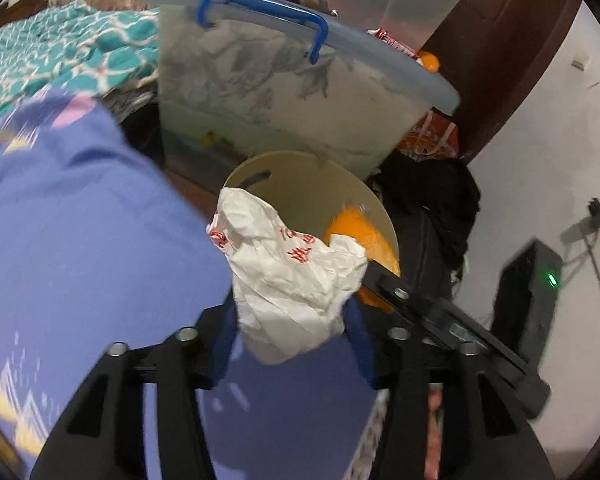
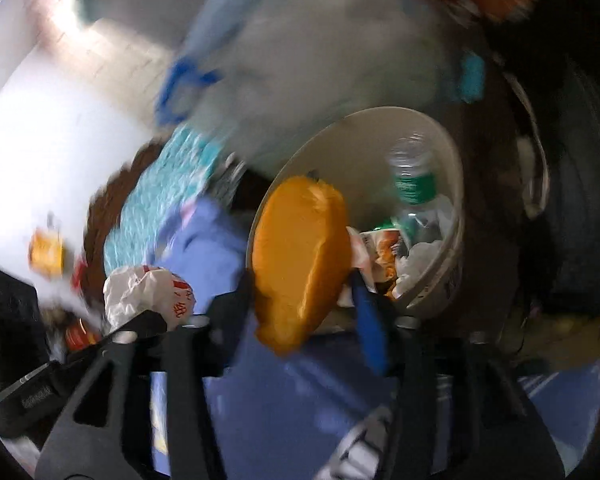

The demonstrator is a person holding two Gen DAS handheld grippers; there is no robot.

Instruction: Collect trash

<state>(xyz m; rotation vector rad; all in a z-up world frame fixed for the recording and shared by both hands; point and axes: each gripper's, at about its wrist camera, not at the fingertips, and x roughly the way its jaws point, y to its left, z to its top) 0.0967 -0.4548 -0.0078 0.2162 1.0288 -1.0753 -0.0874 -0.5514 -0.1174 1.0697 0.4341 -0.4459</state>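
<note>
Over 1 bin [image 1: 374, 200], 1 white wrapper [image 1: 296, 276], 1 orange bag [image 2: 300, 256], 1 bottle [image 2: 414, 184]

Red Chinese characters printed on white crumpled bag [image 1: 296, 276], too creased to read; a round red logo at its left edge, unreadable. Same bag [image 2: 148, 296] in right view shows red print, blurred. Red wrapper [image 1: 396, 42] on the bin lid [image 1: 380, 60] has white lettering, not legible. Bottle [image 2: 414, 184] in the bucket [image 2: 456, 216] has green label, text blurred.
</note>
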